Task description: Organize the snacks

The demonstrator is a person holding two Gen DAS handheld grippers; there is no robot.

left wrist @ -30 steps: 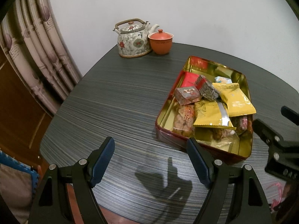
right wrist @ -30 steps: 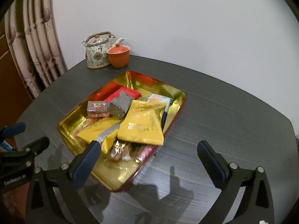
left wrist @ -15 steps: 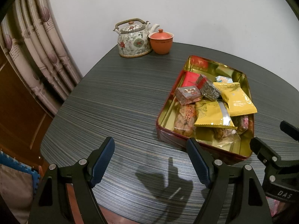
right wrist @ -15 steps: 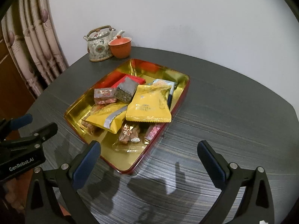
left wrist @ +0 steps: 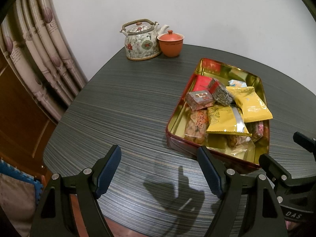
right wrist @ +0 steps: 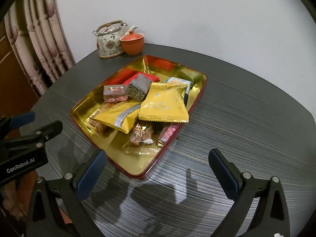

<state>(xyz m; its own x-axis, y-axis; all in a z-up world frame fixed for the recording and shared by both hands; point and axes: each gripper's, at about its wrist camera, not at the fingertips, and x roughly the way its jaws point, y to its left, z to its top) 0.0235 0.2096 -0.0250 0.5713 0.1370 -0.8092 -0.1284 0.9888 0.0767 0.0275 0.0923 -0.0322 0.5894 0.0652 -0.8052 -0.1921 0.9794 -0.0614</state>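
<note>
left wrist view
left gripper (left wrist: 159,170): fingers (left wrist: 107,170) spread wide, nothing between them, above bare dark striped surface (left wrist: 122,106)
tin tray (left wrist: 175,118): gold inside, red outside, ahead of the right-hand finger, its near corner just past that fingertip
snacks: piled in the tray; two yellow packets (left wrist: 227,121) on top, a small clear box (left wrist: 200,99) and a grey foil block (left wrist: 221,93) beyond them, a red box (left wrist: 203,82) farther back
teapot (left wrist: 141,40): far ahead of the fingers, by the wall, touching an orange lidded cup (left wrist: 170,43)
right gripper (left wrist: 286,158): at the right edge, beside the tray's near end

right wrist view
right gripper (right wrist: 158,171): fingers (right wrist: 222,172) spread wide, empty, pointing down at the surface (right wrist: 246,118)
tin tray (right wrist: 199,96): ahead, its near corner between the fingertips, closer to the left-hand finger
snacks: all inside the tray; yellow packets (right wrist: 165,103) on top, clear bags of nuts (right wrist: 141,136) nearest the fingers
left gripper (right wrist: 29,130): at the left edge, fingers apart
curtain (right wrist: 39,37): far left of the fingers
</note>
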